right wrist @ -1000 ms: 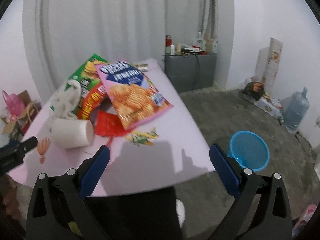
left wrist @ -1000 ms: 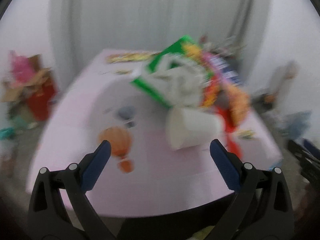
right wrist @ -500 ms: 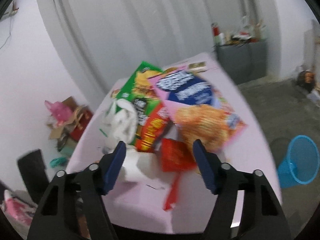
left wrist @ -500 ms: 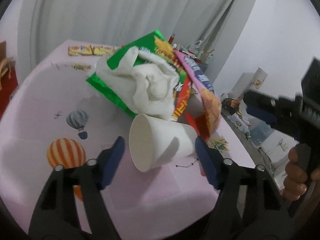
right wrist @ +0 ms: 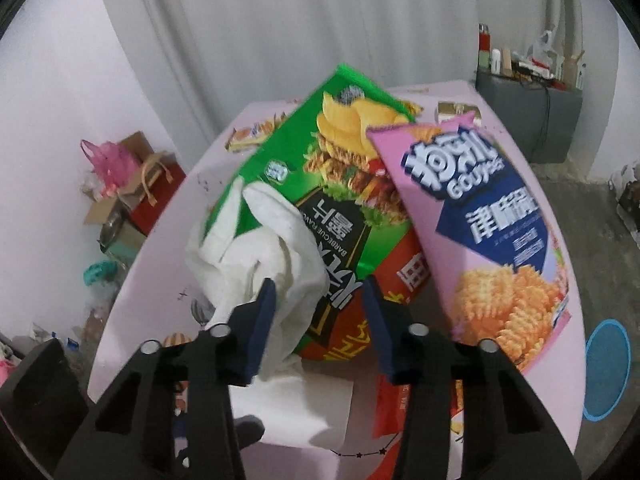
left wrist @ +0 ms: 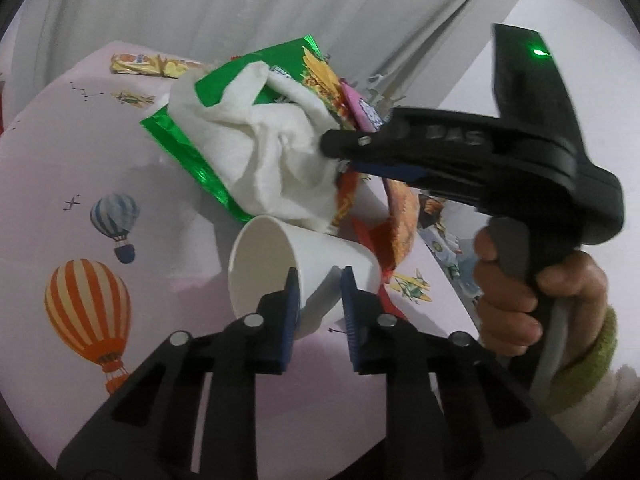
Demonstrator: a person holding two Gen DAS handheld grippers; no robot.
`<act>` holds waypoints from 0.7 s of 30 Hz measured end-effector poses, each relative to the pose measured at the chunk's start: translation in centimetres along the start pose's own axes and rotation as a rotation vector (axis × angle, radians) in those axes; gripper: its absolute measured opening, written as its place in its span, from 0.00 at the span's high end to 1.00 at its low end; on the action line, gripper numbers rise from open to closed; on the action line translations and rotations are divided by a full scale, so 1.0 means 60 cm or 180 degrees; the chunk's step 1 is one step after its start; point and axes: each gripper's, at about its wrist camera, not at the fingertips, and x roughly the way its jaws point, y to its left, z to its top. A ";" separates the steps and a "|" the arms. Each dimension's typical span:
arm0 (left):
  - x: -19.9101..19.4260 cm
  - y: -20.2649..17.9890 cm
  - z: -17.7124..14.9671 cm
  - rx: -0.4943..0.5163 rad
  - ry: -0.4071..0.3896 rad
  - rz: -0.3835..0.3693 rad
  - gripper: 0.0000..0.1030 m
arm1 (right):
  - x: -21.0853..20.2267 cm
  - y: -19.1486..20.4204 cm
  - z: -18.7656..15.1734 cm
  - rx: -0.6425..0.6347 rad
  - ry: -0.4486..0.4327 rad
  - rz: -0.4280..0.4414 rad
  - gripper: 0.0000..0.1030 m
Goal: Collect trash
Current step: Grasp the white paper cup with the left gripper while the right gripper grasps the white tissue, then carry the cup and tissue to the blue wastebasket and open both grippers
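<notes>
A white paper cup point(left wrist: 280, 256) lies on its side on the pink table point(left wrist: 60, 160), mouth toward me. My left gripper point(left wrist: 320, 292) is closing, with one pad across the cup's mouth, the other outside its wall and a gap still showing. A crumpled white tissue point(right wrist: 256, 248) rests on a green chip bag point(right wrist: 320, 148). My right gripper point(right wrist: 320, 300) is closing around the tissue and the bag's lower edge. Its left pad touches the tissue and its right pad stands clear. From the side, the right gripper point(left wrist: 340, 156) reaches into the tissue point(left wrist: 272, 156).
A pink snack bag point(right wrist: 480, 208) and a red wrapper point(right wrist: 408, 272) lie in the same pile. A small yellow packet point(left wrist: 148, 64) sits at the table's far end. On the floor are a blue bin point(right wrist: 608, 364) at right and boxes with bags point(right wrist: 124, 184) at left. A hand point(left wrist: 512, 300) holds the right gripper.
Both grippers narrowed from wide open. The left one came down close around the cup. The right one swung left from the table's edge over the pile and entered the left wrist view.
</notes>
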 end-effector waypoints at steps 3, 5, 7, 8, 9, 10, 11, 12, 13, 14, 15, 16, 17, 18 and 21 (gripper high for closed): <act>-0.005 -0.009 -0.004 0.0045 0.0013 -0.0069 0.88 | 0.004 0.005 -0.002 -0.0011 0.0037 0.0026 0.86; -0.010 -0.012 -0.007 0.0073 0.0006 -0.0087 0.91 | 0.003 0.006 -0.003 0.0003 0.0020 0.0037 0.94; -0.018 -0.018 -0.007 0.0105 -0.0014 -0.0097 0.94 | -0.007 0.007 -0.002 0.0011 -0.0058 0.0074 0.95; -0.022 -0.021 -0.006 0.0129 -0.0026 -0.0088 0.98 | -0.012 0.008 -0.003 0.0008 -0.0093 0.0092 0.96; -0.028 -0.024 -0.005 0.0157 -0.0038 -0.0072 0.99 | -0.022 0.011 -0.001 0.0000 -0.0167 0.0143 0.96; -0.032 -0.026 -0.006 0.0179 -0.0044 -0.0042 0.99 | -0.033 0.014 0.001 -0.0015 -0.0226 0.0176 0.96; -0.036 -0.028 -0.007 0.0196 -0.0046 -0.0023 0.99 | -0.045 0.018 0.003 -0.0039 -0.0288 0.0195 0.96; -0.043 -0.030 -0.007 0.0208 -0.0049 -0.0007 0.99 | -0.054 0.022 0.004 -0.0055 -0.0337 0.0223 0.96; -0.052 -0.032 -0.008 0.0218 -0.0060 0.0009 0.99 | -0.066 0.025 0.006 -0.0064 -0.0388 0.0273 0.96; -0.059 -0.034 -0.008 0.0231 -0.0073 0.0027 0.99 | -0.079 0.028 0.009 -0.0064 -0.0442 0.0319 0.96; -0.067 -0.036 -0.009 0.0247 -0.0088 0.0050 0.99 | -0.091 0.029 0.010 -0.0070 -0.0492 0.0347 0.96; -0.079 -0.041 -0.008 0.0278 -0.0118 0.0083 0.99 | -0.102 0.031 0.010 -0.0077 -0.0545 0.0367 0.97; -0.087 -0.044 -0.008 0.0299 -0.0143 0.0103 0.99 | -0.120 0.030 0.011 -0.0077 -0.0625 0.0393 0.97; -0.097 -0.048 -0.008 0.0321 -0.0170 0.0127 0.99 | -0.132 0.032 0.008 -0.0069 -0.0681 0.0410 0.97; -0.117 -0.060 -0.003 0.0375 -0.0226 0.0147 0.99 | -0.178 0.022 0.000 -0.0013 -0.0878 0.0430 0.97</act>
